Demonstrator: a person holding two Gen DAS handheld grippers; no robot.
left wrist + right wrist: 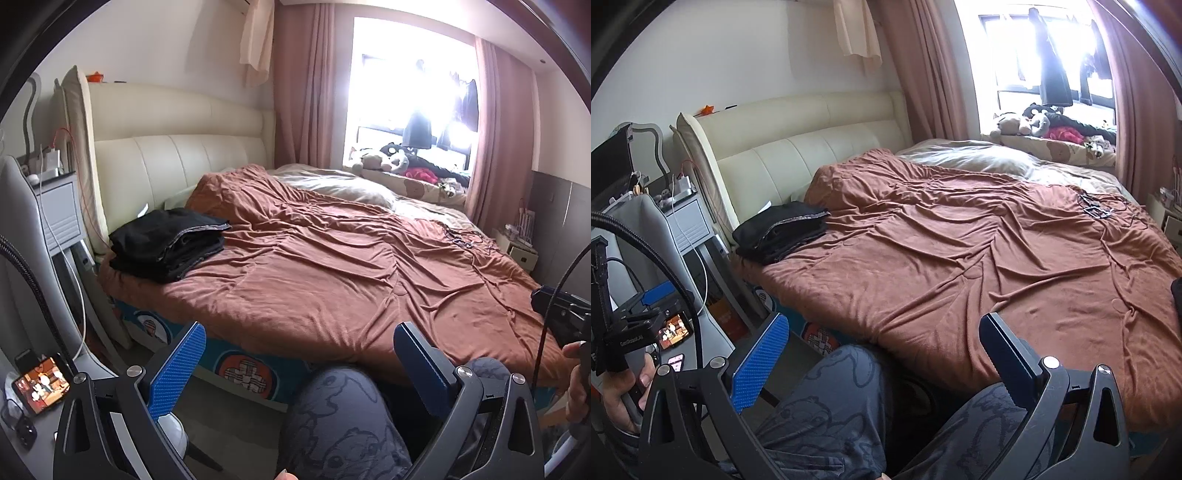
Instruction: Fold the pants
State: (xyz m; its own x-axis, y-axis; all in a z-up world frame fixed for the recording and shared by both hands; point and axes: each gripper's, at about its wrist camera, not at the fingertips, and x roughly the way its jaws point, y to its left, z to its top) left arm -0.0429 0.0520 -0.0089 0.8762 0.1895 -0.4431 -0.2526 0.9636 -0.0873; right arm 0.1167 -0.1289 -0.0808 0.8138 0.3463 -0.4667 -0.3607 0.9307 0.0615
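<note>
- Rumpled brown duvet (332, 266) covers the bed; folded black pants (170, 243) lie at its corner near the headboard (177, 158);
- left gripper (295, 369) and right gripper (882, 365) hang before the bed edge with fingers apart, holding nothing;
- I judge it best to reach toward the pants, smoothing the duvet first.

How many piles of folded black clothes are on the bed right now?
1: a folded black stack on the brown blanket near the headboard. How many garments it holds is unclear.

Folded black pants (781, 234) on brown blanket (960, 266) near headboard (812, 147); right gripper (882, 354) fingers apart, empty.
</note>
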